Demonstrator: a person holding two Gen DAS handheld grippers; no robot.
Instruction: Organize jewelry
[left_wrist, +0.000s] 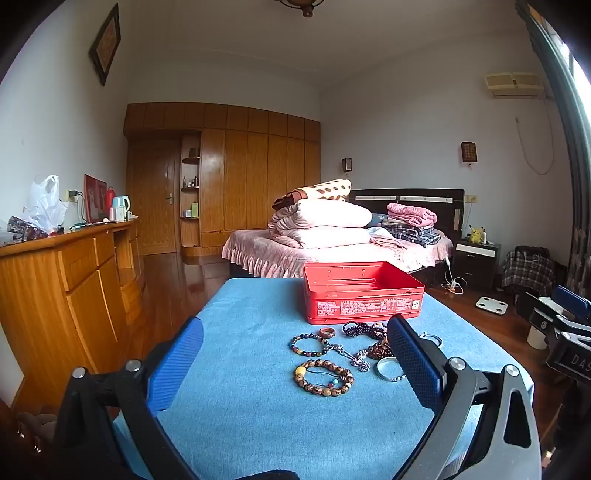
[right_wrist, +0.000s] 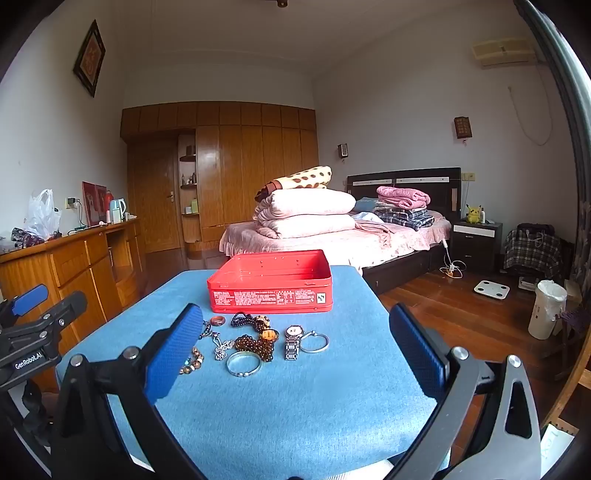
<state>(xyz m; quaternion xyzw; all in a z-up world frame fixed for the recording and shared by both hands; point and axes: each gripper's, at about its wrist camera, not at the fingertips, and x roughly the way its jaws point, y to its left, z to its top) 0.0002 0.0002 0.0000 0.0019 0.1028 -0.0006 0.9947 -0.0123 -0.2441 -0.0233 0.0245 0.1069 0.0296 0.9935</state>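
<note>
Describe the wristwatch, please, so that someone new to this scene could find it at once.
Start at the open red tin on the blue tablecloth; the jewelry lies in front of it. The wristwatch lies near the right end of that cluster, beside a thin silver bangle. It alone has a round dial and a metal link strap.

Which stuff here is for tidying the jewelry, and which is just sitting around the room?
For the job: red tin, bead bracelets, brown ring, silver chain, bangles, watch, both open grippers.

Just around: bed, folded quilts, kettle, yellow toy, scale.
</note>
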